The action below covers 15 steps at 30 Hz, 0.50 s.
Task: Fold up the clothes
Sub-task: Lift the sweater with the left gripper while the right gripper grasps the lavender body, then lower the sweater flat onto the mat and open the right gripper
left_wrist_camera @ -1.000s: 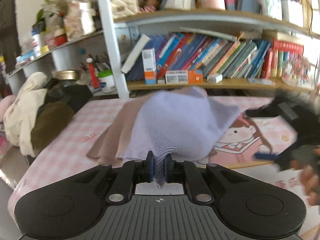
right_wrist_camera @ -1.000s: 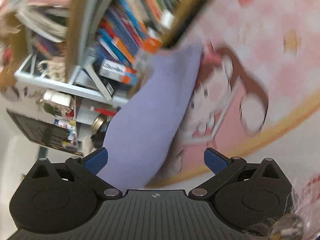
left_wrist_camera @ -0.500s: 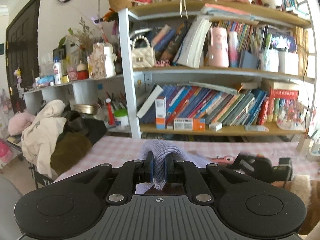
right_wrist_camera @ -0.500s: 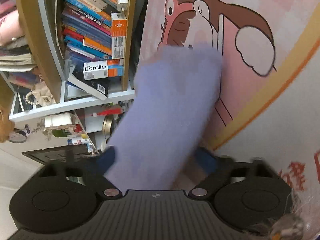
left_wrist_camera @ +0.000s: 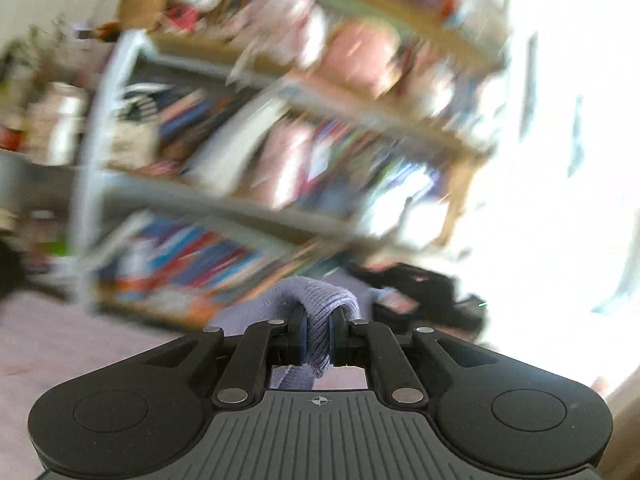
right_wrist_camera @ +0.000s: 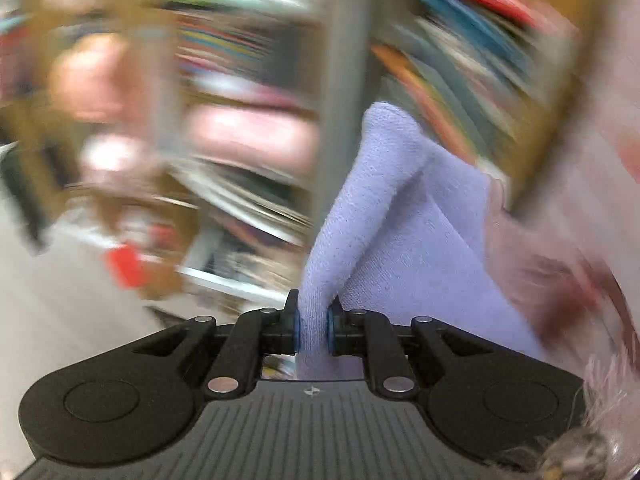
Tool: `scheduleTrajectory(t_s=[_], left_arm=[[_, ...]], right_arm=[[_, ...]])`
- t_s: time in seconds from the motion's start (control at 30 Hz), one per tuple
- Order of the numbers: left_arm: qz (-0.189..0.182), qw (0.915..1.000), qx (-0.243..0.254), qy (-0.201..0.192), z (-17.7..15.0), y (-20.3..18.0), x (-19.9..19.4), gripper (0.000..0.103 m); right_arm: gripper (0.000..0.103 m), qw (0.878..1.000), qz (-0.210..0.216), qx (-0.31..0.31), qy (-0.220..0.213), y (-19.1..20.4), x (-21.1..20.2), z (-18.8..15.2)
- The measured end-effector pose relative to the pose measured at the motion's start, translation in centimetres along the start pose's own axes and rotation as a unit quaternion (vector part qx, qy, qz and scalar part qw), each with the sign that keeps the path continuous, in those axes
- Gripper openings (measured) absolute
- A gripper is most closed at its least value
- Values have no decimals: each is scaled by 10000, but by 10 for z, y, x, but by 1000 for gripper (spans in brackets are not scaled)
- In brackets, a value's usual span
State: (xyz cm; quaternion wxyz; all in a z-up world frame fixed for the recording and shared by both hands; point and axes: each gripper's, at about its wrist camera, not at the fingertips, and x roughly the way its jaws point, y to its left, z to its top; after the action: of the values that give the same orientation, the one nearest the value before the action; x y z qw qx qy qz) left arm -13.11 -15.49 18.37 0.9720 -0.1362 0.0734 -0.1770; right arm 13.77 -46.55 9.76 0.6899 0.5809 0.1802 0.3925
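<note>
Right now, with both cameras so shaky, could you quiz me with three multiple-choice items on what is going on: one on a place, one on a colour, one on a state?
1. Where is the lilac knit garment in the right wrist view?
A. Rising from between the right gripper jaws
B. Folded on a shelf
C. Hung on a door

2. What colour are that gripper's pads?
A. Red
B. Blue
C. Yellow

3. How do the left gripper jaws stand?
A. Wide open, nothing between them
B. Out of view
C. Closed on ribbed lilac cloth

Answers: 1 A, the cloth stands up from between the jaws, which are closing on it. 2 B, blue shows at both sides of the pinched fold. 3 C, the ribbed edge is clamped between them.
</note>
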Motion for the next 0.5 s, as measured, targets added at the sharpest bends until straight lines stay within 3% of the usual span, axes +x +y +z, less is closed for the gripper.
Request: scheduleTrajectory(t_s=[0.1,0.17,0.27,0.33,0.4,0.5], left_arm=[[-708,9966,-294,-294,15,-1,-7,8],[-1248,9903,-525,-323,19,6,-8,8],[-1021,9922,-710,37,0,25,-1,9],[-843,9924,-843,290,-13,39,3,9],[-246,9904,-1130,761,-38,64,11,9],[689,9724,-1604,1545,-85,107,21,9]], right_arm=[[11,9920,903,-846,-232,70,4,28],[11,9840,1232,-1282,-135,104,14,32],[11,9800,1191,-1559,325,128,43,21],[11,9826,734,-1517,784,113,70,3],[11,9818,54,-1362,1326,80,100,-23],[11,9618,-1265,-1158,2134,6,133,-75]])
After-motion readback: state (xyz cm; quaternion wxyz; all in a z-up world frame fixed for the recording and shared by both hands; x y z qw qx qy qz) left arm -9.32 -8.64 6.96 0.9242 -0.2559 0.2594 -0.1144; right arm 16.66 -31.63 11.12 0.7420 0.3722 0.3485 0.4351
